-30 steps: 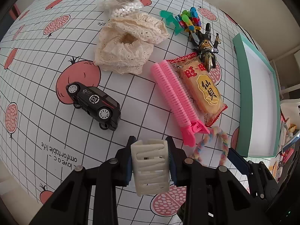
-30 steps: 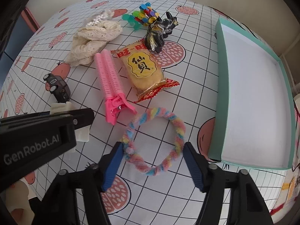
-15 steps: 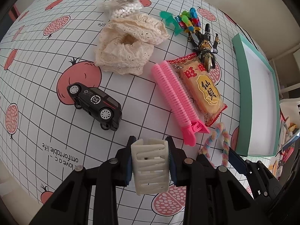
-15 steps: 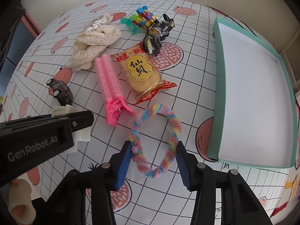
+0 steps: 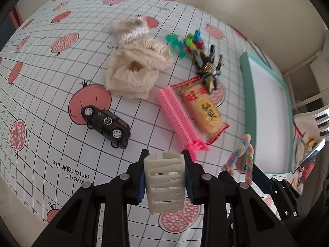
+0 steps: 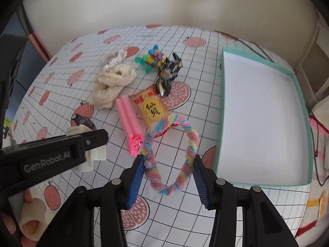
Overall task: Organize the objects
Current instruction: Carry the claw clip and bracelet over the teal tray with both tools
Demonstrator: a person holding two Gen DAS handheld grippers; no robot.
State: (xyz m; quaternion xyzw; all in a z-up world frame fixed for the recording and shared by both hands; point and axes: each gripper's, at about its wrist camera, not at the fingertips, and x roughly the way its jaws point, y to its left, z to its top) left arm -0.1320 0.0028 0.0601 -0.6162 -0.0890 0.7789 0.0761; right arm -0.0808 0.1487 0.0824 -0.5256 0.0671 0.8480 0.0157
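Both tools have risen off the worktop [image 5: 61, 123] since a second ago, and each has carried its catch up with it: the pastel loop that lay flat on the checked cloth then now hangs clear of it.

Going from the left, I see the black toy car [image 5: 105, 123] on the cloth, near a red fruit print. Beyond it, farther off, lies the cream lace bundle [image 5: 135, 74] with a white knitted piece just behind it. My left tool [image 5: 164, 177] is clenched on the cream hair claw [image 5: 164, 183], pads pressed to both its sides, lifted above the near part of the worktop. Right of that lies the pink comb clip [image 5: 178, 117], with the yellow snack packet [image 5: 203, 111] just beside it, touching along its length. At the packet's far end sits the black and gold figure [image 5: 209, 72], and beyond it the cluster of coloured pegs [image 5: 193, 43] with a green piece.

My right tool [image 6: 167, 177] grasps the twisted pastel ring [image 6: 170, 154], its blue pads squeezing the loop from both sides, so it stands narrowed and upright above the cloth. Farthest right is the teal tray [image 6: 218, 144] with its white floor, near the ring but apart from it.
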